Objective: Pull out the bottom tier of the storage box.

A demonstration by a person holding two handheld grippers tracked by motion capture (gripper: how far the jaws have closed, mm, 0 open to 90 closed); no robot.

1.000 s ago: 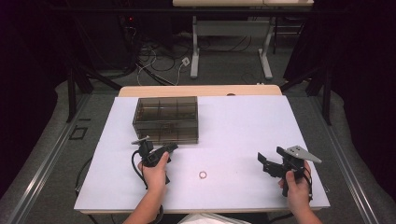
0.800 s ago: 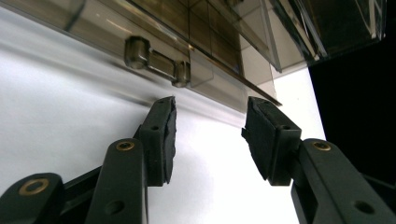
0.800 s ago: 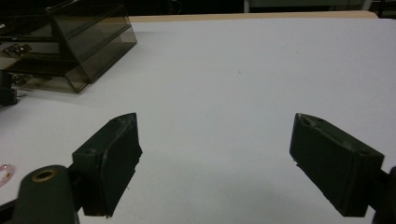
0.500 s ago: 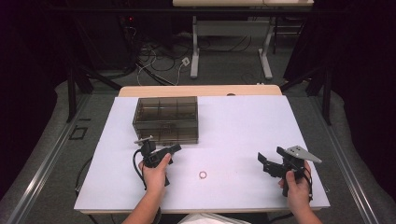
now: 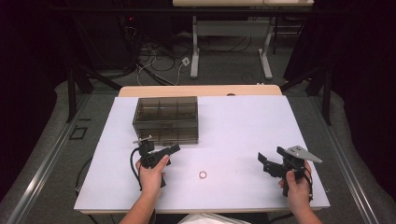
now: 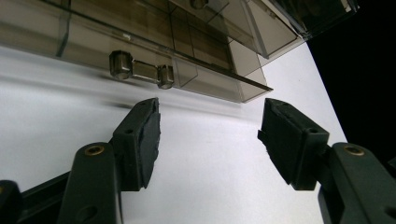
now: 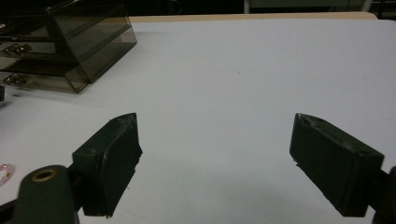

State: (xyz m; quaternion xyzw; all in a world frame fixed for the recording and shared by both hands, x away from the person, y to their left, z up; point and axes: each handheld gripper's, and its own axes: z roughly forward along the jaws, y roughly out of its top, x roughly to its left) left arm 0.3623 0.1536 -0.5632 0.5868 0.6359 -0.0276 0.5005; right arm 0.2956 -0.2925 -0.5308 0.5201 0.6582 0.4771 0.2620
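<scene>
At the near edge of the white table (image 5: pixel 243 126), two forearms are seen coming in from the bottom of the high view, each hand wrapped around a gripper. The left gripper (image 5: pixel 173 149) is held just in front of the smoky clear box (image 5: pixel 166 119), its jaws spread apart with nothing between them; in the left gripper view the two black pads (image 6: pixel 148 135) are seen apart over bare white surface, near the box's lower front edge (image 6: pixel 154 56) and its small handle (image 6: pixel 140 70). The right gripper (image 5: pixel 264 162) is held near the table's right front corner, its jaws likewise released and empty, with the grey three-cornered plate (image 5: pixel 301 152) on top. Between the two hands, a small pinkish ring (image 5: pixel 203 175) is seen lying flat on the table, well apart from both grippers; it is cut off at the left edge of the right gripper view (image 7: pixel 4 172).

The box is placed on the left half of the table, toward the far side, and is divided into compartments; its contents cannot be made out through the tinted walls. A strip of wooden tabletop (image 5: pixel 201 90) is visible beyond the white cover. Farther back, grey carpet (image 5: pixel 224 70), loose cables (image 5: pixel 163 58) and the legs of another desk (image 5: pixel 194 51) are seen, while the rest of the room is lost in darkness.
</scene>
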